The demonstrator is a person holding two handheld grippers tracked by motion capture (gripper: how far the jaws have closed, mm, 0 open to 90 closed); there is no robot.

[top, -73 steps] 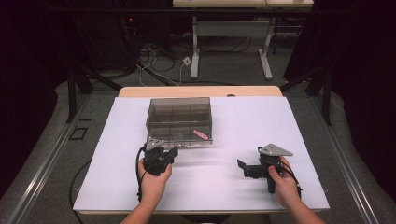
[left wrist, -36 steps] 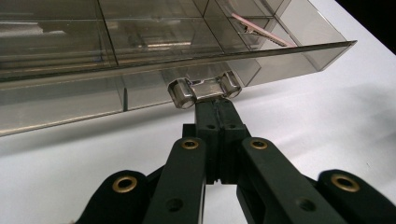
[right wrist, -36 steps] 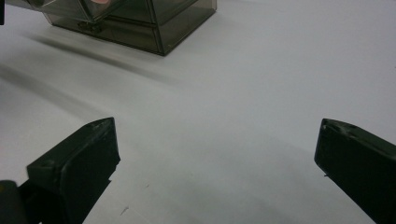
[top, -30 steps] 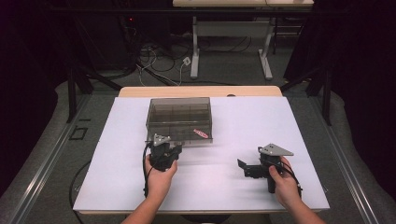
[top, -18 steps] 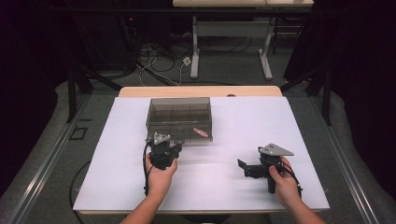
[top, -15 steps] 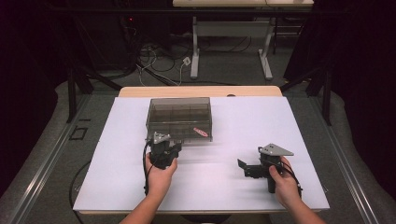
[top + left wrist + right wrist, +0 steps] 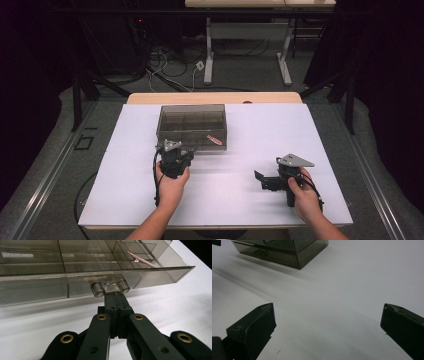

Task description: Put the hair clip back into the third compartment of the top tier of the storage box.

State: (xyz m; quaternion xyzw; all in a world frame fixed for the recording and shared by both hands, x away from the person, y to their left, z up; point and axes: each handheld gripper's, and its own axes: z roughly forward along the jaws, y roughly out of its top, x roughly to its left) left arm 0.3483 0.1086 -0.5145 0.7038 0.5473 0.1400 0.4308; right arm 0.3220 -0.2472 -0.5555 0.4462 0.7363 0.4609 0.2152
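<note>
A smoky clear compartment box [image 7: 192, 122] stands at the table's far middle, also seen in the left gripper view [image 7: 75, 262] and the right gripper view [image 7: 294, 250]. A pink thing [image 7: 214, 139] lies in a right-hand compartment [image 7: 141, 260]. My left gripper [image 7: 181, 153] is at the box's front, jaws shut together [image 7: 116, 296], tips touching the lower edge of a clear drawer handle [image 7: 110, 287]. My right gripper [image 7: 261, 181] rests on the table to the right, pointing left, jaws wide open [image 7: 327, 322] with bare table between them.
A white table top [image 7: 240, 150] carries everything, with a wooden strip along its far edge [image 7: 215, 97]. Beyond it lie floor cables [image 7: 170, 60] and a desk frame [image 7: 247, 45]. Bare table lies between the two grippers.
Since the earliest frame my left gripper has moved forward to the front of the box. Over the last second neither hand has moved.
</note>
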